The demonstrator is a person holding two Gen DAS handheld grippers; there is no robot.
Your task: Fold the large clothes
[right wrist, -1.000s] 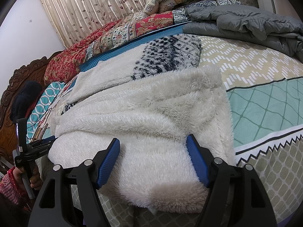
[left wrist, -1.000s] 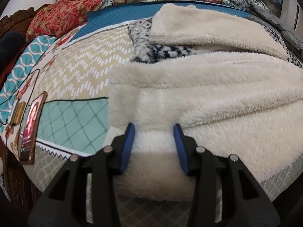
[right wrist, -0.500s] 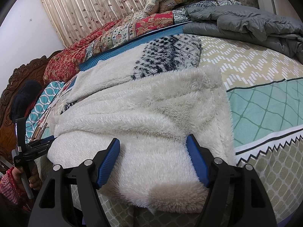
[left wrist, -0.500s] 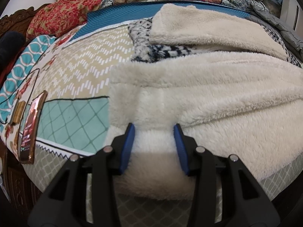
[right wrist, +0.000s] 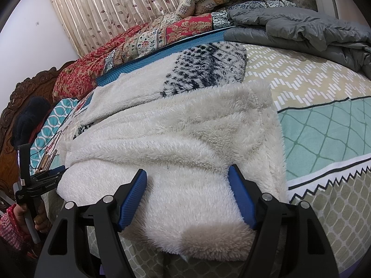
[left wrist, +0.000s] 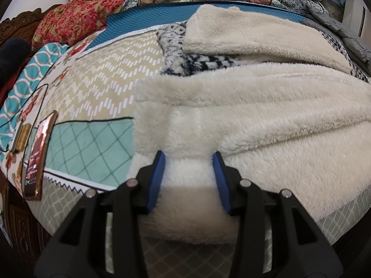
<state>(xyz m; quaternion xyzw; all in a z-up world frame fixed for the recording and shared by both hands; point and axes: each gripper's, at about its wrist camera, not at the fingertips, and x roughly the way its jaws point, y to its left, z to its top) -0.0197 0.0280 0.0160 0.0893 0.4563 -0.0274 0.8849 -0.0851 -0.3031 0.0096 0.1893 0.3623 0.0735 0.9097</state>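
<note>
While both tongs, left gripper point(left wrist: 189, 176) and right gripper point(right wrist: 187, 197), sit parted over the cream fleece garment's point(right wrist: 185, 143) near hem, clamping comes next, likely before folding away.

Fleece garment's point(left wrist: 255, 120) right part past the frame edge, phone point(left wrist: 37, 155) screen illegible.

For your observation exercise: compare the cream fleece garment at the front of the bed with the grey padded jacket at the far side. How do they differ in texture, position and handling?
The cream fleece garment is shaggy and pale; the grey padded jacket is smooth, quilted and dark. The fleece lies at the near edge of the bed, the jacket far back. The left gripper and right gripper straddle the fleece's hem; nothing touches the jacket. Both rest on the patterned bedspread.
</note>
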